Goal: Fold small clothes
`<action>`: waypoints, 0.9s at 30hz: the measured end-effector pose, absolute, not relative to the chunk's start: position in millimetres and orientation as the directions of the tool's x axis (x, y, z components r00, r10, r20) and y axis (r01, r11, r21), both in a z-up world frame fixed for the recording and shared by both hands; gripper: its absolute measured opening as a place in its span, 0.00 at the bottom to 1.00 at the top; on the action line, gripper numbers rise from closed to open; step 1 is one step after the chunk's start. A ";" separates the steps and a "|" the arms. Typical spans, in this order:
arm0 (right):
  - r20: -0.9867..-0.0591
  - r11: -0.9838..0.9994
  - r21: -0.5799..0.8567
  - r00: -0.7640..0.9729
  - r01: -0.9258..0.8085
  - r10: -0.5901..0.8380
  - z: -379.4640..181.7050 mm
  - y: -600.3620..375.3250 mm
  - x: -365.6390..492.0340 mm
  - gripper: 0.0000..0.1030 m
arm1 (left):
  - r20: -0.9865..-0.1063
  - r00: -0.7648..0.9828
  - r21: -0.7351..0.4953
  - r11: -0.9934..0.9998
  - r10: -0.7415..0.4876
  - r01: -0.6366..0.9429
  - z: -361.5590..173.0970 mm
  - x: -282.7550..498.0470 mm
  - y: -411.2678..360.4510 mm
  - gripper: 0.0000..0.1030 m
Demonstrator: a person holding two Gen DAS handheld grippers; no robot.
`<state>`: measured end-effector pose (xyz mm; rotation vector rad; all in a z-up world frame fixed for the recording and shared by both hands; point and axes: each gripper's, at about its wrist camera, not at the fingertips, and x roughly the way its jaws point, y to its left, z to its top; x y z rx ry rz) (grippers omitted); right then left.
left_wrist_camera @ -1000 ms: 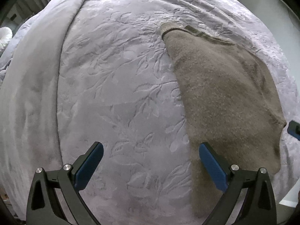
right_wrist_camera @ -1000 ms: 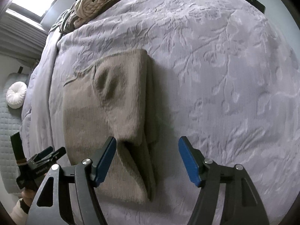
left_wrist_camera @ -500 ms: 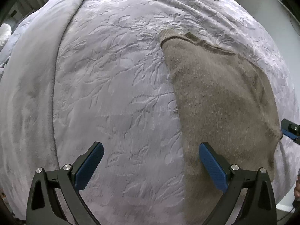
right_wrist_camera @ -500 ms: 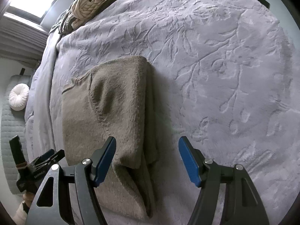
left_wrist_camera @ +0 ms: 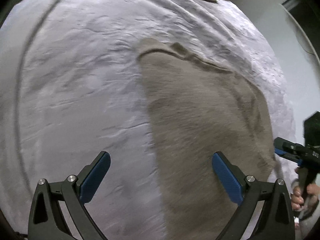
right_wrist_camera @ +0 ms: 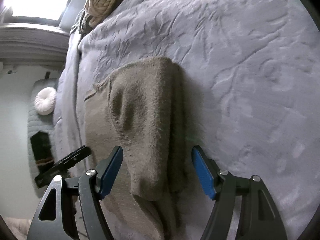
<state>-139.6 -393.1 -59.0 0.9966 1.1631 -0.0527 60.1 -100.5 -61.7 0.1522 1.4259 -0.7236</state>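
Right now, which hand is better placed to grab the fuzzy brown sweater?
Probably the right hand-held gripper: its open jaws straddle the folded fuzzy brown sweater. The left hand-held gripper is also open, straddling only the sweater's side edge.

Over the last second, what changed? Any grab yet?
Both tongs closed in on the brown garment: it fills more of each view, and the right tongs now straddle its folded edge near the bottom. The left tongs straddle its left edge, and the right tongs show larger at the left view's right side. Nothing grabbed or released; both stay open. The garment and the grey bedspread lie as before.
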 end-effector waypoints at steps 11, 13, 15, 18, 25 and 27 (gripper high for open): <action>-0.667 0.535 0.745 0.424 0.398 0.613 -86.5 -378.5 -103.0 0.74 | -0.917 -0.094 -0.365 0.722 -0.387 0.588 -86.6 52.4 -151.2 0.99; -0.644 0.526 0.765 0.431 0.372 0.632 -86.6 -373.9 -96.1 0.74 | -0.915 -0.095 -0.371 0.730 -0.391 0.574 -89.1 53.9 -154.2 0.99; -0.641 0.529 0.767 0.422 0.362 0.641 -91.2 -371.1 -90.7 0.74 | -0.911 -0.099 -0.383 0.732 -0.400 0.563 -91.2 54.7 -155.2 0.99; -0.629 0.509 0.776 0.413 0.371 0.658 -103.6 -369.7 -86.1 0.74 | -0.907 -0.101 -0.391 0.730 -0.409 0.561 -94.1 53.8 -155.5 0.99; -0.638 0.513 0.769 0.413 0.381 0.650 -104.7 -364.5 -80.5 0.74 | -0.904 -0.090 -0.394 0.734 -0.418 0.554 -95.3 53.3 -150.6 0.99; -0.647 0.514 0.761 0.415 0.395 0.639 -103.8 -364.9 -79.9 0.69 | -0.906 -0.087 -0.390 0.736 -0.415 0.554 -95.1 52.8 -151.9 0.99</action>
